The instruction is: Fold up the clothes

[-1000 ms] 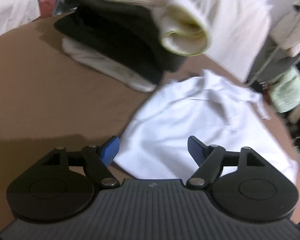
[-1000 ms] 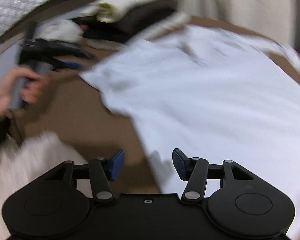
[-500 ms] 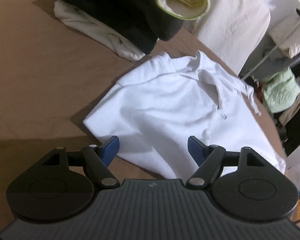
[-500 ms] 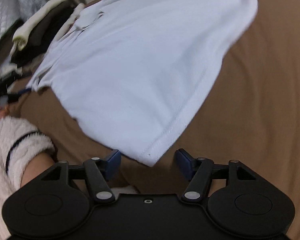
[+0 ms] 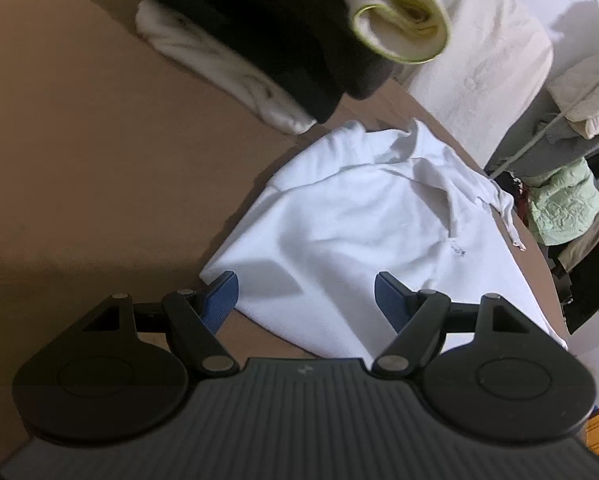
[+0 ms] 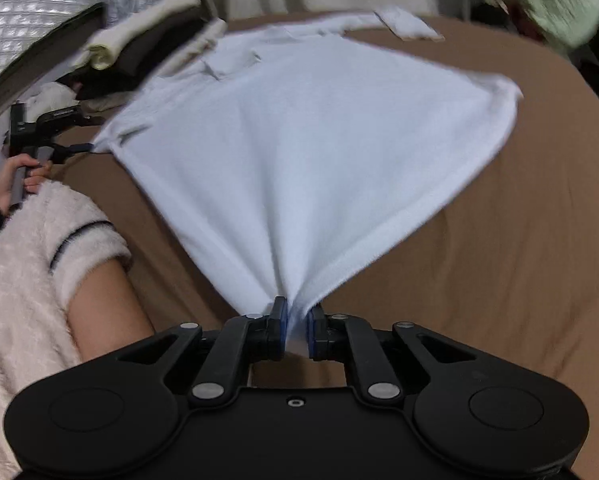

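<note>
Spreading over the brown bed [image 6: 499, 280], the white shirt [image 6: 319, 140] lies near the stack of folded clothes [image 5: 279, 32] at the far edge. The right gripper [image 6: 297, 330] pinches its bunched hem corner. The left gripper [image 5: 305, 296] hangs spread above the shirt's near-left corner, holding nothing. Pulling one-sided could drag and wrinkle the cloth.

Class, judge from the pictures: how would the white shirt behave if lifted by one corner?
Probably floppy: the white shirt gathers into folds where the right gripper pinches its corner. Likely light, since thin cloth lies wrinkled on the brown surface. It would likely drape and sag, not hold shape.
</note>
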The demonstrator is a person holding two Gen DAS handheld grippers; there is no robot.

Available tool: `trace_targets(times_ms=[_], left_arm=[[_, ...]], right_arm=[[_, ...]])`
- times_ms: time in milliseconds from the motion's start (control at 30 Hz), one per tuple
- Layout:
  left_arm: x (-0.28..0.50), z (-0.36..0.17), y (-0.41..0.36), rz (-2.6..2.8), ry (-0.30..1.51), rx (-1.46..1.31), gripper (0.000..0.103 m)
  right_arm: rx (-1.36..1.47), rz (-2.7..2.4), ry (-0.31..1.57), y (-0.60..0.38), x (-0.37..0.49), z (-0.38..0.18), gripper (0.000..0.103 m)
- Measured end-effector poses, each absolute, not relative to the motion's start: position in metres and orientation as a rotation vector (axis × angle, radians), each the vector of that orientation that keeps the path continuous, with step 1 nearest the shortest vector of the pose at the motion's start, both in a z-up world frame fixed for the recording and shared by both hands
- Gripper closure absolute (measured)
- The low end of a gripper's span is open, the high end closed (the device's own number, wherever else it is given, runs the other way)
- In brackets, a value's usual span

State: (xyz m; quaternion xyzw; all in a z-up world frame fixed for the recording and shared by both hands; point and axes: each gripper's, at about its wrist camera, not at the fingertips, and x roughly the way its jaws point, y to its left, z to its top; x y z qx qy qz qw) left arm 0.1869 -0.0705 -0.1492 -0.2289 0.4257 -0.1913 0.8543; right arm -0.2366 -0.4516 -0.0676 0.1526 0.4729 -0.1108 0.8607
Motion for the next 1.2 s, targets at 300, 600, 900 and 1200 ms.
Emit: trace_targets(times_ms=[300, 600, 900, 1200], left_arm=[[0.164, -0.137, -0.055, -0.432, 0.904, -0.491, 0.028], [0.143, -0.129, -0.043, -0.393, 0.890, -0.499, 0.027], [0.179, -0.126, -0.052, -0.401, 0.820, -0.548, 0.027], [0.224, -0.131, -0.087, -0.445, 0.837, -0.388, 0.027]], right_arm=[[0.162, -0.292, 1.161, -0.424, -0.221, -0.102, 0.097], [0.195, -0.272, 0.990, -0.407, -0.199, -0.033, 0.077], [0.181, -0.072, 0.884, -0.360, -0.115, -0.027, 0.077], [0.083, 0.018, 0.838, -0.336, -0.043, -0.011, 0.075]])
